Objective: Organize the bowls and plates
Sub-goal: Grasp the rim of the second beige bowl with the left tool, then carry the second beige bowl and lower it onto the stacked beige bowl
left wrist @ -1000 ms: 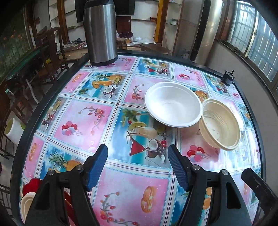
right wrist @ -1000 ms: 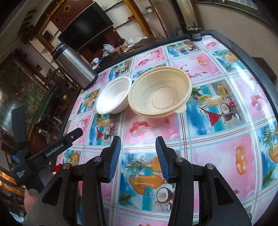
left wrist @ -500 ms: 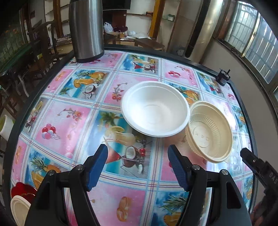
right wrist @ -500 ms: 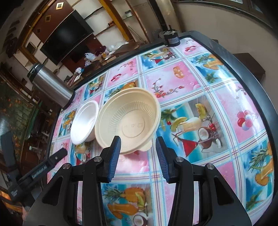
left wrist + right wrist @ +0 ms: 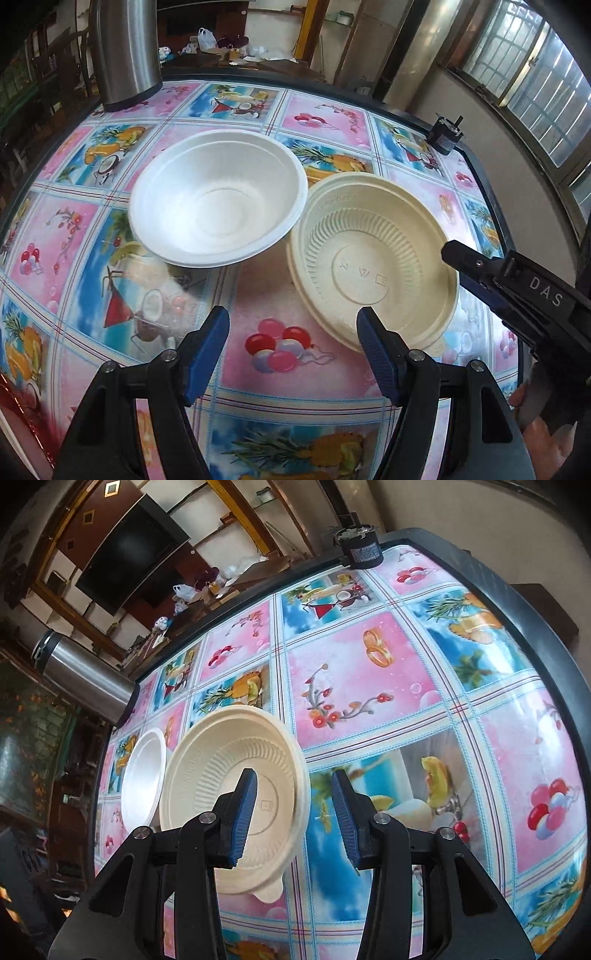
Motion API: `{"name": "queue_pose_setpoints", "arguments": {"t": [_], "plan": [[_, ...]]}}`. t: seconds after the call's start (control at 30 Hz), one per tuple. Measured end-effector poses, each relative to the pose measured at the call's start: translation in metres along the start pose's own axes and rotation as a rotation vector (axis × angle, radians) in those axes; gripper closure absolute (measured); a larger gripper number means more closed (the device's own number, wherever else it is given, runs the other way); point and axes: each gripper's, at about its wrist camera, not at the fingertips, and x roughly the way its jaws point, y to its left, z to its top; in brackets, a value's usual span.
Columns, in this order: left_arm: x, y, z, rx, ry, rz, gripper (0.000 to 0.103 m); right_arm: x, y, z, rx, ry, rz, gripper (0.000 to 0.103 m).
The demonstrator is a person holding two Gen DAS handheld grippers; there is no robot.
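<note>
Ahead of the left gripper (image 5: 293, 341), fingers spread wide and holding nothing: one white round foam bowl (image 5: 218, 203), upright on the desk (image 5: 354, 110), which was covered with a pink-and-blue fruit-print oilcloth. Just beyond the right-hand finger (image 5: 380, 354): one cream ribbed round plastic bowl (image 5: 369, 266), rim beside the white bowl's rim; whether they touched could not be told.

Right gripper (image 5: 293, 812): fingers at a narrower gap, empty, straddling the near rim of the cream bowl, one finger (image 5: 242, 812) over its interior, the other outside over the oilcloth. Pads were not pressing the rim.

Far off, beyond the white bowl: one steel cylindrical flask (image 5: 127, 51).

Risk, judged: the light bowl could skid or tip if one pad met the thin rim first; a shallow bite could slip off on lifting.
</note>
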Motion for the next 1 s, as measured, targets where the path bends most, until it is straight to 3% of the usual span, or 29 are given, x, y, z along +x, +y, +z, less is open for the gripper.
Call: {"name": "queue_pose_setpoints", "arguments": {"t": [0.2, 0.33, 0.37, 0.4, 0.6, 1.0], "plan": [[0.012, -0.011, 0.002, 0.007, 0.019, -0.021, 0.031, 0.014, 0.003, 0.008, -0.046, -0.003, 0.046, 0.062], [0.025, -0.019, 0.000, 0.014, 0.042, -0.053, 0.032, 0.020, 0.007, 0.008, -0.079, -0.006, 0.035, 0.086], [0.026, -0.022, -0.001, 0.027, 0.041, -0.051, 0.035, 0.021, 0.006, 0.007, -0.083, 0.002, 0.038, 0.086], [0.027, -0.024, -0.003, 0.042, 0.039, -0.053, 0.047, 0.022, 0.006, 0.005, -0.088, 0.005, 0.043, 0.089], [0.023, -0.017, -0.009, 0.066, 0.049, -0.057, 0.072, 0.009, 0.000, -0.006, -0.107, 0.003, 0.024, 0.090], [-0.022, -0.001, -0.057, 0.103, 0.067, -0.104, 0.073, -0.046, 0.007, -0.061, -0.144, 0.014, 0.014, 0.090]]}}
